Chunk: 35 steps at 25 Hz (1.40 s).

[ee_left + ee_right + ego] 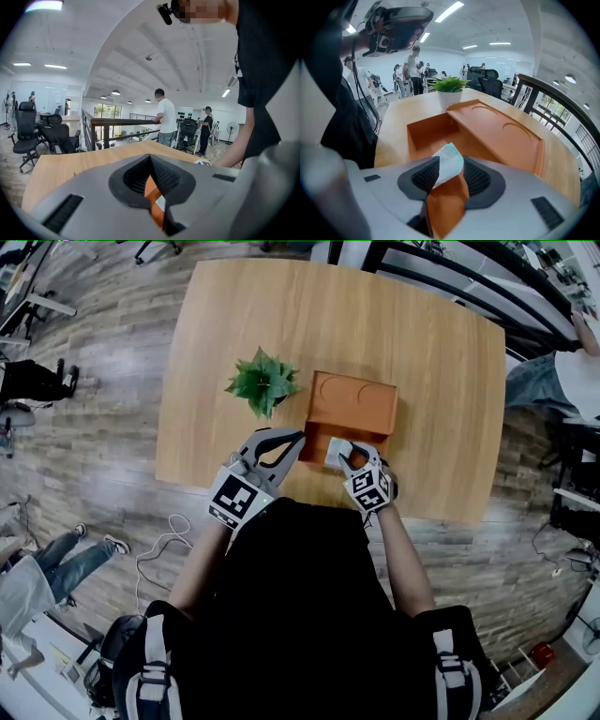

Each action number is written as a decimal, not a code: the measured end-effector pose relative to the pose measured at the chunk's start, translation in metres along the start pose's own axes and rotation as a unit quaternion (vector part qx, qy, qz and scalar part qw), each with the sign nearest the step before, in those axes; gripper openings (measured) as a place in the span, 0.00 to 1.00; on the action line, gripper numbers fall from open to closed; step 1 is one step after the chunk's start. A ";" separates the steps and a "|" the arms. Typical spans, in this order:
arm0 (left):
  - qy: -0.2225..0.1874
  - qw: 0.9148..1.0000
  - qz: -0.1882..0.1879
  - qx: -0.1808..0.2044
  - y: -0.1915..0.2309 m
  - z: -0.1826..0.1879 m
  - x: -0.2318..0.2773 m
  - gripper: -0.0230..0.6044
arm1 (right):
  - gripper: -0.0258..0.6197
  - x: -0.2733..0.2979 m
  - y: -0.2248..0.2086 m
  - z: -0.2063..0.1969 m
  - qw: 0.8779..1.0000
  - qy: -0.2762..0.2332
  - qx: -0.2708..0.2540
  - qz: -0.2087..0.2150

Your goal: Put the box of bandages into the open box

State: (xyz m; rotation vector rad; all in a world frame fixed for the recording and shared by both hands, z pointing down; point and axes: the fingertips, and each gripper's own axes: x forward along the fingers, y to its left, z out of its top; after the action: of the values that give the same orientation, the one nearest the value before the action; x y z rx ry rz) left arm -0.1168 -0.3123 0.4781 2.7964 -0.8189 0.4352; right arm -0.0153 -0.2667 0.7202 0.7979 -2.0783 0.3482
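Note:
The orange open box [322, 439] stands near the table's front edge, its lid [352, 400] folded back behind it. The white and teal box of bandages [449, 158] sits tilted between the jaws of my right gripper [450, 174], over the orange box's hollow [431, 136]. The jaws stand apart, with a gap beside the bandage box. In the head view my right gripper [350, 457] hangs over the box's near right corner. My left gripper [296, 437] rests at the box's left edge with its jaws together; in the left gripper view [151, 157] only a sliver of orange shows below its pads.
A small potted plant [264, 381] stands just left of the orange box. The wooden table [431, 362] stretches away behind the box. A person stands past the table's far right [562, 371] and another sits at the lower left [42, 568]. A railing and office chairs [28, 136] lie beyond.

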 end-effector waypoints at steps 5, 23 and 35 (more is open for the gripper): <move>-0.001 1.000 -0.004 0.000 -0.005 -0.001 0.001 0.07 | 0.37 -0.002 0.000 -0.006 1.000 0.009 0.007 -0.006; -0.002 0.999 -0.032 0.012 -0.028 0.001 0.011 0.07 | 0.08 -0.060 -0.008 0.016 0.996 -0.070 0.038 -0.030; 0.011 0.998 -0.053 0.013 -0.034 -0.012 0.018 0.07 | 0.08 -0.120 -0.023 0.051 0.980 -0.160 0.113 -0.028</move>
State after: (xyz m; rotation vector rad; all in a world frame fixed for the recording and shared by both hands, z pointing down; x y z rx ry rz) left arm -0.0859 -0.2897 0.4924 2.8370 -0.6612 0.4619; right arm 0.0190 -0.2603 0.5929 1.1070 -2.3356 0.4556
